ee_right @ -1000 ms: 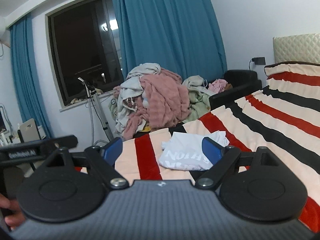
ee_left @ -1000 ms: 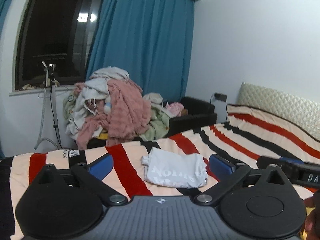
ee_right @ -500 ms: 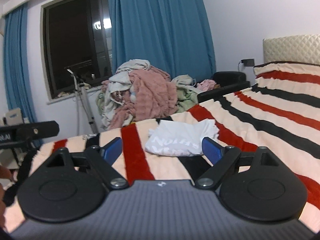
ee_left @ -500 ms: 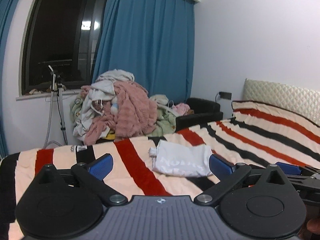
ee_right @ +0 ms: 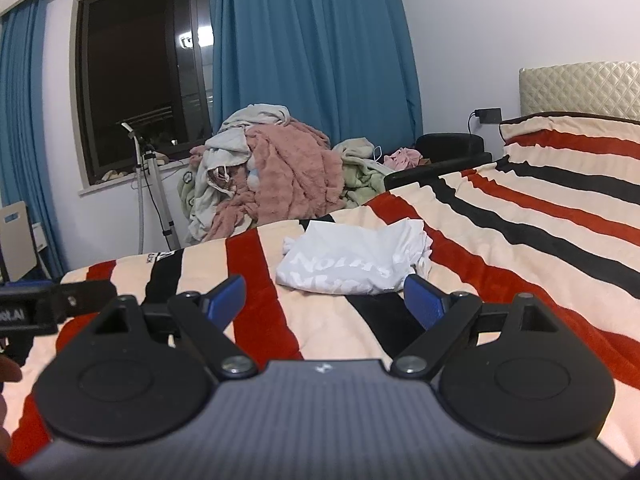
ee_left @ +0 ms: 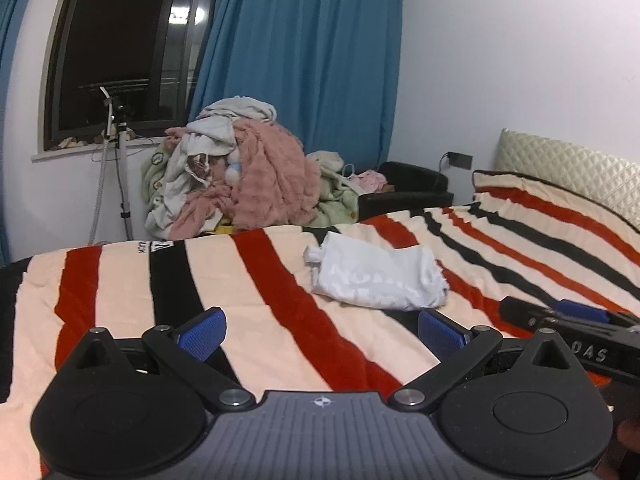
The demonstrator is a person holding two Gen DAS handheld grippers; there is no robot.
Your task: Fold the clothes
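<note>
Left wrist view: we held the left gripper (ee_left: 322, 334) above the near part of the red, black and cream striped blanket (ee_left: 248, 280), its two blue-padded fingers (ee_left: 200, 330) spread wide apart with nothing between them. We saw the folded white T-shirt with pale lettering (ee_left: 380, 276) lying flat on the blanket ahead of the gripper, slightly right of centre and clear of both fingers. At the right edge of this view the black body of the right gripper (ee_left: 576, 328) showed, low over the blanket.

Right wrist view: we recorded the right gripper (ee_right: 324, 296) likewise with its fingers (ee_right: 424, 300) wide apart and empty, aimed at the same white T-shirt (ee_right: 352, 260), which sat just beyond the fingertips without touching them. Beyond the bed's far edge we noted a tall heap of pink, grey and green unfolded laundry (ee_right: 272, 172) in front of the blue curtain (ee_right: 312, 48) and beside the dark window (ee_right: 140, 80). The quilted cream headboard (ee_right: 580, 88) stood at far right.
</note>
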